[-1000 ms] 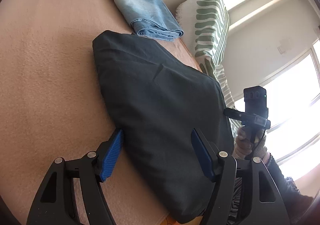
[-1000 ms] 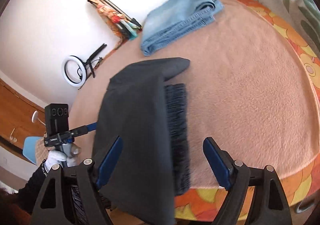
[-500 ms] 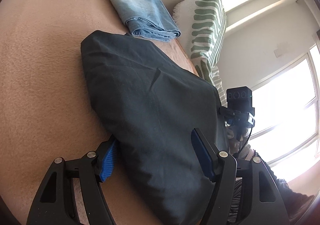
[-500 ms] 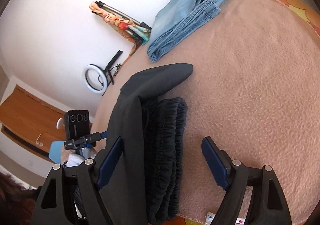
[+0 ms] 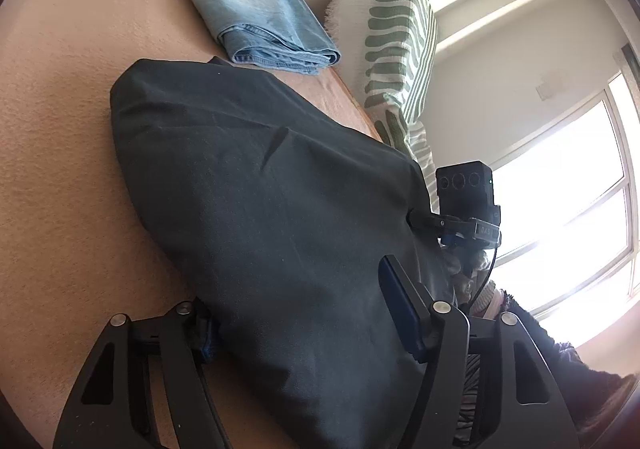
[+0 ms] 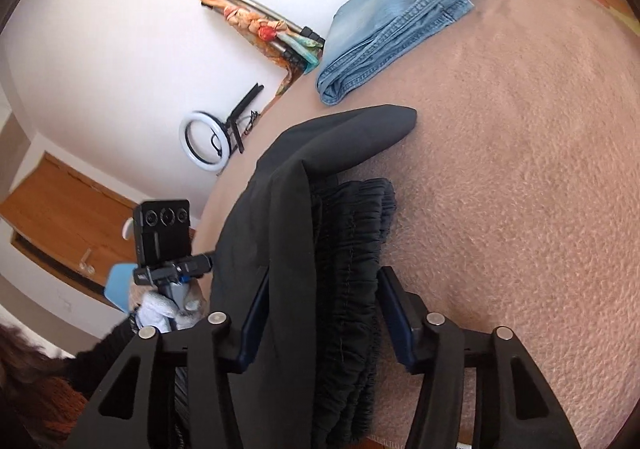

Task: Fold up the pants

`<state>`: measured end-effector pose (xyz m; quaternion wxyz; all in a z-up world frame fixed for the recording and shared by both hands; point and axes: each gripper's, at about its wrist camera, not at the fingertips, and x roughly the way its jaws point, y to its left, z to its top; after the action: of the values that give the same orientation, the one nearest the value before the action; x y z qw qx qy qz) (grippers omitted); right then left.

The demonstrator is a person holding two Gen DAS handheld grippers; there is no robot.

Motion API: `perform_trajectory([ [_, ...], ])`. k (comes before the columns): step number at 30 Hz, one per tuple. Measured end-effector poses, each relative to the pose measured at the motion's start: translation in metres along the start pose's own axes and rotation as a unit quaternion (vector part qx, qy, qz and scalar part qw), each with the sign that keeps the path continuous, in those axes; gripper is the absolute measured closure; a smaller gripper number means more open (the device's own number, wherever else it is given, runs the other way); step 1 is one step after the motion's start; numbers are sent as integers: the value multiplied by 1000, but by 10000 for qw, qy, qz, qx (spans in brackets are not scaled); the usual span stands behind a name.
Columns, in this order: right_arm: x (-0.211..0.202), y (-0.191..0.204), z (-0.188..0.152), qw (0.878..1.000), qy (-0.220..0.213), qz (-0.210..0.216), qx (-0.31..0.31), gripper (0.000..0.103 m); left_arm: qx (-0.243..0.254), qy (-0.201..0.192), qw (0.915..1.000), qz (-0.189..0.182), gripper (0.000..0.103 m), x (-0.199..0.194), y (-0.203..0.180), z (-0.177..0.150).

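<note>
Dark grey pants (image 5: 260, 189) lie folded on the peach blanket (image 5: 60, 169). My left gripper (image 5: 300, 313) straddles their near edge; its jaws stand wide apart, one finger (image 5: 204, 333) tucked under the cloth, the other (image 5: 400, 309) on top. In the right wrist view the pants (image 6: 304, 233) show their gathered elastic waistband (image 6: 352, 241) under a folded layer. My right gripper (image 6: 320, 317) has both jaws close around this stack, narrower than before, touching or nearly touching the cloth.
Folded blue jeans (image 5: 252, 13) lie at the far side of the bed, also in the right wrist view (image 6: 396, 17). A green-patterned pillow (image 5: 396, 33) stands at the head. A ring light (image 6: 204, 141) and tripod (image 6: 260, 21) lie by the wall.
Both grippers moved forward onto the pants. The left finger slid under the cloth edge. The right jaws narrowed around the waistband stack, and the top layer lifted a little.
</note>
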<state>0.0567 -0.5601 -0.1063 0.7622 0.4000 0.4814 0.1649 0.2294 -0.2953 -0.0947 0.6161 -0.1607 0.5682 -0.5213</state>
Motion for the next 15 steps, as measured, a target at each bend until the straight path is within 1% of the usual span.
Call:
perform_trajectory([
  [2,4,4,1,10000,-36,-88,-27,47,-18,-33,10000,8,44,2,0,1],
  [4,8,8,1,9998,-86,-169,-60,48,-38,-45,10000,-24,50,6,0,3],
  [5,10,9,1,9998,-121,-171,-9,53,-51,-57,10000,15,51,7,0,4],
  [6,10,8,0,9998,-149,-134,54,61,-96,-86,9999,53,54,8,1,5],
  [7,9,8,-1,9997,-191,-116,102,66,-148,-118,9998,57,55,9,0,6],
  [8,7,10,-1,9996,-226,-140,78,76,-152,-139,9998,45,55,8,-1,6],
  [9,5,14,-1,9995,-244,-178,-6,80,-101,-137,9998,69,55,10,-3,7],
  [11,2,17,-1,9996,-253,-105,-31,80,-17,-120,9999,120,55,11,-5,7],
  [13,6,10,-2,9996,-172,-92,182,67,-167,-128,9998,10,55,12,1,6],
  [14,9,5,-2,9994,-114,-88,325,56,-211,-175,9996,-33,55,11,2,7],
  [15,11,3,-2,9993,-113,-10,363,56,-245,-178,9995,-54,55,12,3,8],
])
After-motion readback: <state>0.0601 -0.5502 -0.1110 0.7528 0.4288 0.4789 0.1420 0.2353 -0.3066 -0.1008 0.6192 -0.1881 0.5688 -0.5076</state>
